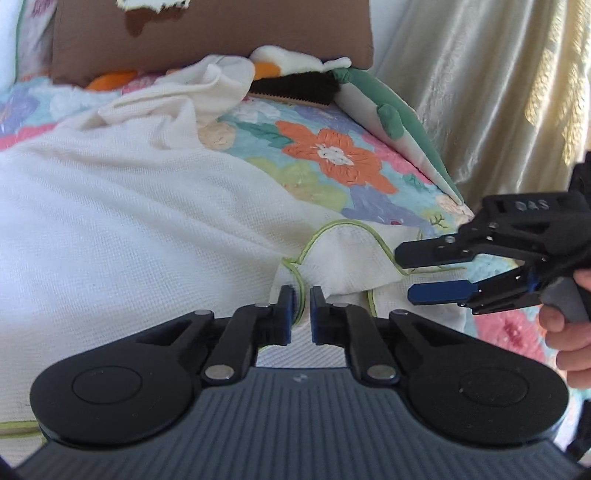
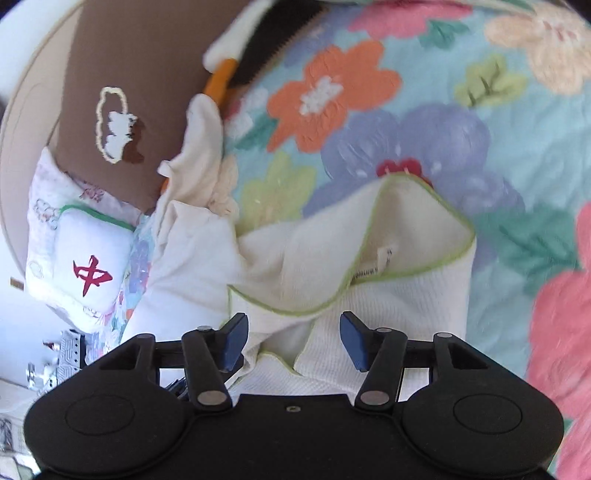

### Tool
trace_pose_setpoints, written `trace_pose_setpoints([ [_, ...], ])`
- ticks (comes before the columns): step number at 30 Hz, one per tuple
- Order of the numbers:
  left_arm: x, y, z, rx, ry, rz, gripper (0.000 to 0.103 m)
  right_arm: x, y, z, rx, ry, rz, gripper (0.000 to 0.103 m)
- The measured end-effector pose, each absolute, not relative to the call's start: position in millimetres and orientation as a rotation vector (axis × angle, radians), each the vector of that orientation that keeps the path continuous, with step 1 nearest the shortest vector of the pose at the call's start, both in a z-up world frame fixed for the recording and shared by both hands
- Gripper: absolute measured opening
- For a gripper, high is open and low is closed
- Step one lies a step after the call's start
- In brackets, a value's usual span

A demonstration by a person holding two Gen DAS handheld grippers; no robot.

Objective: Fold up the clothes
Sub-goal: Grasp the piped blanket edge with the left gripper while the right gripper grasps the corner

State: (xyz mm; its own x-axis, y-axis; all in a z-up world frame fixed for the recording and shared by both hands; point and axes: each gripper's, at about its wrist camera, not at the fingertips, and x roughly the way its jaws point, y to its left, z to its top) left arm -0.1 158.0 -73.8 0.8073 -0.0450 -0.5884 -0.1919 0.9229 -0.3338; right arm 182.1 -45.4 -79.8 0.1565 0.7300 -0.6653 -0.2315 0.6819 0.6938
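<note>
Lying across the floral quilt (image 1: 332, 155) of a bed, one cream garment (image 1: 122, 206) with thin green piping along its hems is the only piece of clothing being worked; its long axis runs from the brown cushion (image 1: 221, 33) at the head of the bed down toward the cameras, with the piped neck opening (image 2: 373, 240) at the near end, away from that cushion; a small white label (image 2: 384, 258) shows inside the opening; no box, basket or drawer is in sight, so nothing sits in a container.

Counted: one garment, two grippers, one brown cushion, one white cushion (image 2: 88, 258) with a red character just beside the brown cushion, one green and white plush toy (image 1: 391, 122) leaning beside the brown cushion next to the pale curtain (image 1: 498, 92).

The left gripper (image 1: 302, 308) has its jaws clenched on a green-piped fold of the garment at the end farthest from the brown cushion; the cloth bunches up between the blue pads. The right gripper (image 2: 293, 339), held by a hand (image 1: 569, 332), has its jaws released and spread; in the right wrist view the collar edge lies between the blue pads without either pressing on it, and from the left wrist view it hovers just beside the same piped edge.
</note>
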Motion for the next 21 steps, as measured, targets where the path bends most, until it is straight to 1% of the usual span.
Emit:
trace_pose_setpoints([
  [3, -6.3, 149.0, -66.1, -0.362, 0.581, 0.048, 0.008, 189.8, -42.3, -83.8, 0.501, 1.202, 0.694, 0.061],
  [7, -6.6, 139.9, -66.1, -0.294, 0.621, 0.021, 0.008, 193.3, -33.3, -102.6, 0.554, 1.223, 0.685, 0.063],
  [8, -8.8, 138.3, -67.1, -0.276, 0.632, 0.012, 0.008, 192.5, -33.3, -107.4, 0.577, 1.222, 0.680, 0.060],
  [9, -11.1, 136.6, -68.2, -0.258, 0.640, 0.008, 0.008, 189.5, -35.2, -109.3, 0.600, 1.198, 0.680, 0.051],
  [10, -13.4, 135.0, -69.2, -0.240, 0.648, 0.004, 0.008, 188.9, -34.1, -109.2, 0.594, 1.185, 0.689, 0.013],
  [11, -15.4, 133.5, -70.1, -0.225, 0.655, 0.002, 0.008, 188.2, -33.4, -106.5, 0.578, 1.162, 0.712, 0.008],
  [14, -17.5, 131.0, -68.6, -0.225, 0.651, 0.004, 0.008, 179.2, -38.4, -81.7, 0.545, 0.997, 0.765, 0.008],
  [17, -13.3, 131.6, -71.4, -0.267, 0.695, -0.026, 0.008, 165.3, -41.8, -54.0, 0.372, 0.814, 0.807, 0.008],
  [18, -11.3, 132.3, -73.2, -0.287, 0.717, -0.039, 0.008, 164.0, -41.4, -54.1, 0.309, 0.809, 0.781, 0.007],
  [21, -6.5, 131.8, -81.3, -0.319, 0.780, -0.053, 0.009, 175.8, -40.5, -73.9, 0.210, 0.918, 0.664, 0.007],
])
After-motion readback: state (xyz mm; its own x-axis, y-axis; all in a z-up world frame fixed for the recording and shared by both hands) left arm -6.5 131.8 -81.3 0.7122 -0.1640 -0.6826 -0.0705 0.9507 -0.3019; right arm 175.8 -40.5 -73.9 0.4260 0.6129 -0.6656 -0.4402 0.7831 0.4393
